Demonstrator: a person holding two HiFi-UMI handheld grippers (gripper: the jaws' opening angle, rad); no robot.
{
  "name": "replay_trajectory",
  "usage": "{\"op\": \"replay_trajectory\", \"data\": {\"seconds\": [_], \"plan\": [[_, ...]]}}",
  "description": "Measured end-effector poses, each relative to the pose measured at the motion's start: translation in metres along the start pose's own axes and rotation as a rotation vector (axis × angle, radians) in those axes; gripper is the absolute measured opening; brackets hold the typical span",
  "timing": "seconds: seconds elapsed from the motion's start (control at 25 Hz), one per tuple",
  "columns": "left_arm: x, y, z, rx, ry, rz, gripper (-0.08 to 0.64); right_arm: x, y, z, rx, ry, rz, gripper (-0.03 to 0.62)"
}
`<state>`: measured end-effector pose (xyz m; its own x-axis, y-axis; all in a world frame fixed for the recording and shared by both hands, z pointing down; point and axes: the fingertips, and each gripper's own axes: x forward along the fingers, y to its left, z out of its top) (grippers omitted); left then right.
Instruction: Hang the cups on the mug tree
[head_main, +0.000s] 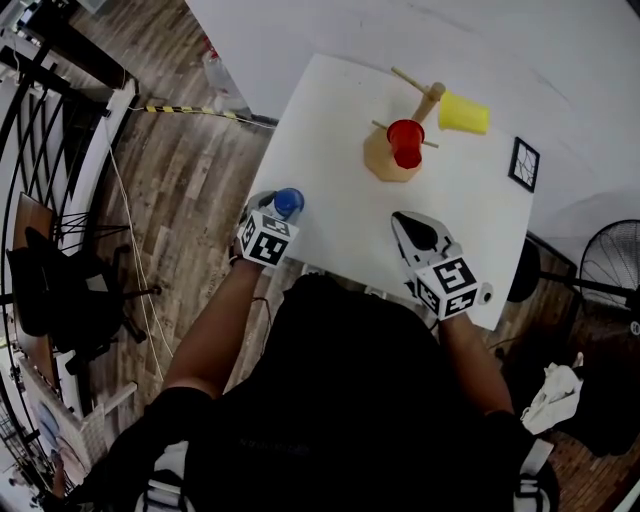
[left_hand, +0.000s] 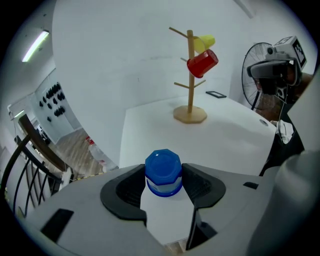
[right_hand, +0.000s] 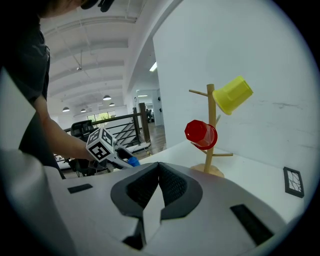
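A blue cup (head_main: 288, 203) (left_hand: 163, 172) stands upside down near the front left edge of the white table (head_main: 330, 120). My left gripper (head_main: 281, 213) (left_hand: 163, 187) is open, and the cup sits between its fingertips. The wooden mug tree (head_main: 385, 160) (left_hand: 190, 75) (right_hand: 210, 130) stands at the back of the table. On it hang a red cup (head_main: 405, 142) (left_hand: 202, 63) (right_hand: 201, 134) and a yellow cup (head_main: 463, 113) (left_hand: 205, 42) (right_hand: 232, 95). My right gripper (head_main: 405, 225) (right_hand: 159, 175) hovers over the front of the table, shut and empty, pointing toward the tree.
A small black framed card (head_main: 524, 163) (right_hand: 293, 181) lies at the table's right edge. A floor fan (head_main: 610, 265) (left_hand: 255, 75) stands to the right. A black railing (head_main: 40, 130) and a chair (head_main: 60, 290) are on the left, over wooden floor.
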<state>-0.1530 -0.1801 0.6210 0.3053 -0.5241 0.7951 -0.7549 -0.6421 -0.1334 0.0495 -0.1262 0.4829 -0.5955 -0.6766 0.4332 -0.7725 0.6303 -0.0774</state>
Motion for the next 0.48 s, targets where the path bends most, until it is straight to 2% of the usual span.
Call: {"op": "replay_trajectory", "data": {"seconds": [0.28, 0.48], "plan": [[-0.016, 0.008, 0.04, -0.059, -0.114, -0.007, 0.239, -0.004, -0.003, -0.001, 0.012, -0.016, -0.013, 0.008], [-0.044, 0.012, 0.087, -0.134, -0.274, -0.053, 0.239, -0.008, -0.004, -0.001, 0.017, -0.021, -0.028, 0.008]]}}
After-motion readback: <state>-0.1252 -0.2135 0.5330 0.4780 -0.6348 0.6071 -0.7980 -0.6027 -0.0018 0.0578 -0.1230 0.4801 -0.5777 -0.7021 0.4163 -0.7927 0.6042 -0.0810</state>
